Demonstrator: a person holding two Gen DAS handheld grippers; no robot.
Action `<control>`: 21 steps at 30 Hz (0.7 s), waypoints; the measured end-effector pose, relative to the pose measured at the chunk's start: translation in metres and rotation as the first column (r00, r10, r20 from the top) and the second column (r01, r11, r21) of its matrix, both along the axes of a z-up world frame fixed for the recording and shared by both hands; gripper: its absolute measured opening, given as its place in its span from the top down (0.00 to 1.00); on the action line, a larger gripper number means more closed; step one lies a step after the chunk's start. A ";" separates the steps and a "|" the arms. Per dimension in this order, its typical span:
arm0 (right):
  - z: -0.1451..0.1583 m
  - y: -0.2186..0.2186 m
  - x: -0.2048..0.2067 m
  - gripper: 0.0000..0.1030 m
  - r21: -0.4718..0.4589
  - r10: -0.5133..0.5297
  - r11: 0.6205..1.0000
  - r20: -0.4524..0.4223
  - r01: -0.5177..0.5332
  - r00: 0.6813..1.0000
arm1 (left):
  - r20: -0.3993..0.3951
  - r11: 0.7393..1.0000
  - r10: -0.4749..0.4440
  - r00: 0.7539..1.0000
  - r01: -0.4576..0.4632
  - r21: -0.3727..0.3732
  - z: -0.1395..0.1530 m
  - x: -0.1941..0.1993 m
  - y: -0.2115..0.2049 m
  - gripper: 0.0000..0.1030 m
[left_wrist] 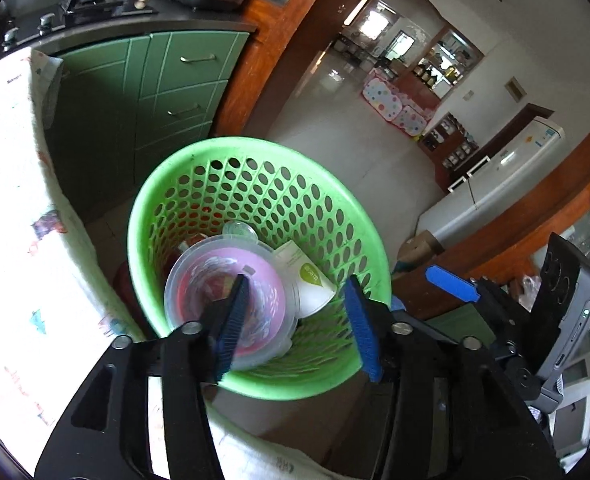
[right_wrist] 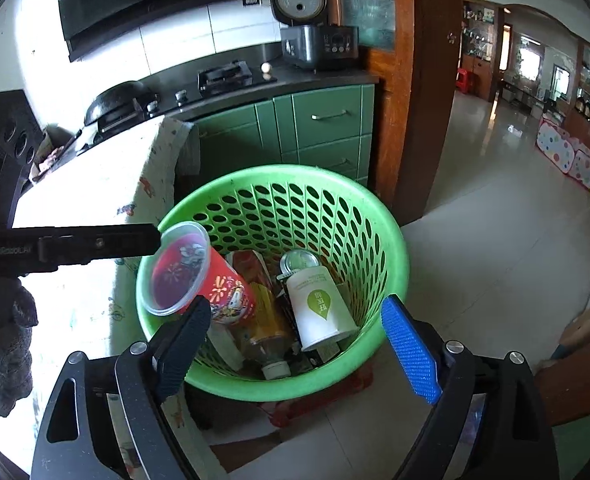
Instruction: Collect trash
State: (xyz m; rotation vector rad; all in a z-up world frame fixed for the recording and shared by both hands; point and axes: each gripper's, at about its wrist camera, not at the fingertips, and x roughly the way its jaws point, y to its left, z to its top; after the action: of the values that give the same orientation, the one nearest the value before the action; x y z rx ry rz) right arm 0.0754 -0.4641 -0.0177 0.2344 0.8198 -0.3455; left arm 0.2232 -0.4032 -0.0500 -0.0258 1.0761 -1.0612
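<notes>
A green perforated trash basket (left_wrist: pixel 199 168) (right_wrist: pixel 391 240) stands on the floor beside the cloth-covered table. A red printed cup with a clear lid (left_wrist: pixel 231 300) (right_wrist: pixel 199 276) lies tilted at the basket's left rim. My left gripper (left_wrist: pixel 295 300) is open right above it, one finger (right_wrist: pixel 95 242) touching the lid edge. Inside lie a white cup with a green leaf logo (left_wrist: pixel 311 280) (right_wrist: pixel 319 304), a plastic bottle (right_wrist: pixel 271 340) and wrappers. My right gripper (right_wrist: pixel 295 320) is open and empty over the basket; its blue finger (left_wrist: pixel 451 282) shows in the left wrist view.
A table with a patterned white cloth (left_wrist: pixel 11 200) (right_wrist: pixel 95 184) is left of the basket. Green cabinets (left_wrist: pixel 163 92) (right_wrist: pixel 327 128) with a stove (right_wrist: pixel 223 76) and rice cooker (right_wrist: pixel 315 40) stand behind. A wooden door frame (right_wrist: pixel 427 80) and tiled floor (right_wrist: pixel 495 220) lie right.
</notes>
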 end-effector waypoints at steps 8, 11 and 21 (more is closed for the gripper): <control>0.016 0.032 -0.013 0.14 -0.048 0.026 0.999 0.021 -0.025 0.999 | 0.097 0.998 0.067 0.993 -0.066 -0.021 0.032 -0.020 0.047 0.36; 0.021 0.047 -0.018 0.12 -0.058 0.041 0.998 0.031 -0.039 0.999 | 0.127 0.995 0.102 0.987 -0.099 -0.033 0.044 -0.029 0.071 0.32; 0.032 0.109 -0.029 0.08 -0.086 0.106 0.991 0.054 -0.102 0.993 | 0.271 0.970 0.241 0.932 -0.241 -0.035 0.074 -0.063 0.156 0.16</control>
State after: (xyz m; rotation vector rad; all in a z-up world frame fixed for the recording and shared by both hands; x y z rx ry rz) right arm 0.0464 -0.3555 0.0141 0.1229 0.7548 -0.2728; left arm 0.1607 -0.2470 0.0244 -0.0117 0.7982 -0.8154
